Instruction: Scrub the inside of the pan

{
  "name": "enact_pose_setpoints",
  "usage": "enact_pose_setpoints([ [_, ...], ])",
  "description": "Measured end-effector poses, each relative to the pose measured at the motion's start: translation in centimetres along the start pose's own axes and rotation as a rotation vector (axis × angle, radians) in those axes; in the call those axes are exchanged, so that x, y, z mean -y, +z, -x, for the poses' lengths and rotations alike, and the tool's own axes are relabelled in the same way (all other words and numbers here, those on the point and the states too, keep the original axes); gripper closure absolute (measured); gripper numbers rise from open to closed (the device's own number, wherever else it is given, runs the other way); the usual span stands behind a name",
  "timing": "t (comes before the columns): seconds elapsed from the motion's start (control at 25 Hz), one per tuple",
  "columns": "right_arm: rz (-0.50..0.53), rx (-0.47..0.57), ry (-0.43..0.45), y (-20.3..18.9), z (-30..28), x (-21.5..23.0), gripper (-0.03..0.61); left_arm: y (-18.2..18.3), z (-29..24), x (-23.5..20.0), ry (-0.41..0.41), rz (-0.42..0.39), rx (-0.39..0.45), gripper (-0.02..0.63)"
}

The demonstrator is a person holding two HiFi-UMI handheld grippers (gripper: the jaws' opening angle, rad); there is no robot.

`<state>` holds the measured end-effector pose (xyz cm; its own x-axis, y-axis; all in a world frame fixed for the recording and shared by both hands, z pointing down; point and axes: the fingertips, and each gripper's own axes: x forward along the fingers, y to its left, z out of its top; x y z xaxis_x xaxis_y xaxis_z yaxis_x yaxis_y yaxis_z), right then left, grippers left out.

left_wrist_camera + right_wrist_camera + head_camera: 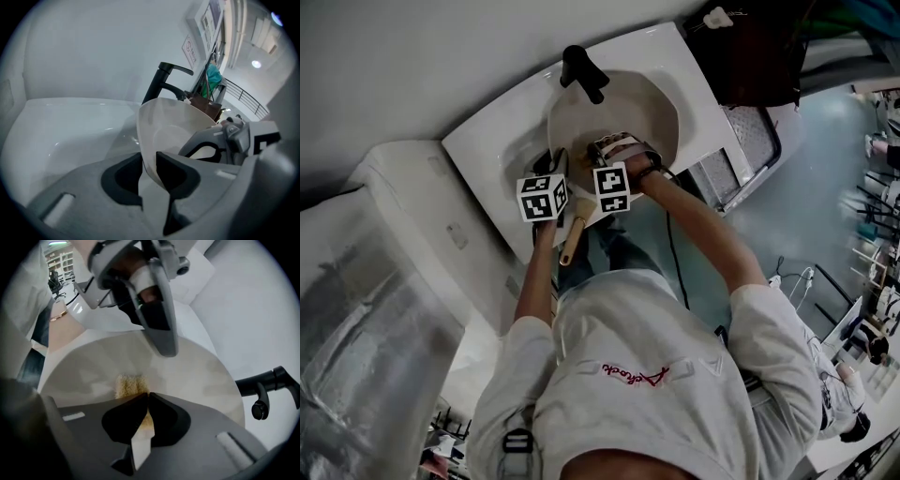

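A cream-white pan (647,112) with a wooden handle (574,234) sits in the white sink (487,141), handle towards the person. In the left gripper view my left gripper (147,165) is shut on the pan's rim (154,131), which stands up between the pads. My right gripper (146,397) points steeply down into the pan (201,376) and is shut on a yellow scrub sponge (129,384) that rests on the pan's inner floor. From the right gripper view the left gripper (157,319) is at the pan's far rim. Both marker cubes (544,197) (611,187) are side by side.
A black faucet (581,70) (161,84) (267,380) stands at the back of the sink, just beyond the pan. A grey wall is behind it. A plastic-covered unit (366,319) is on the left and a dark bag (759,56) on the right.
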<state>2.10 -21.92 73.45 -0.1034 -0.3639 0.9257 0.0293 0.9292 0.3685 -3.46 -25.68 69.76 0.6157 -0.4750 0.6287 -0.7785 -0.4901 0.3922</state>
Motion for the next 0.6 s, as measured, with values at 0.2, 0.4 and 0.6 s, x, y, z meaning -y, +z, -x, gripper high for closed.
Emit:
enact_pose_setpoints([
  [0.2,0.057,-0.035,0.031,-1.1,0.4,-1.8,0.555,0.0,0.0,0.0,0.006,-0.006,0.001,0.522],
  [0.4,0.093,-0.092,0.058,-2.4,0.6,-2.2,0.555,0.0,0.0,0.0,0.006,-0.01,-0.003,0.52],
  [0.6,0.076,-0.126,0.072,-3.2,0.7,-2.1,0.555,-0.1,0.1,0.1,0.006,-0.017,-0.022,0.515],
])
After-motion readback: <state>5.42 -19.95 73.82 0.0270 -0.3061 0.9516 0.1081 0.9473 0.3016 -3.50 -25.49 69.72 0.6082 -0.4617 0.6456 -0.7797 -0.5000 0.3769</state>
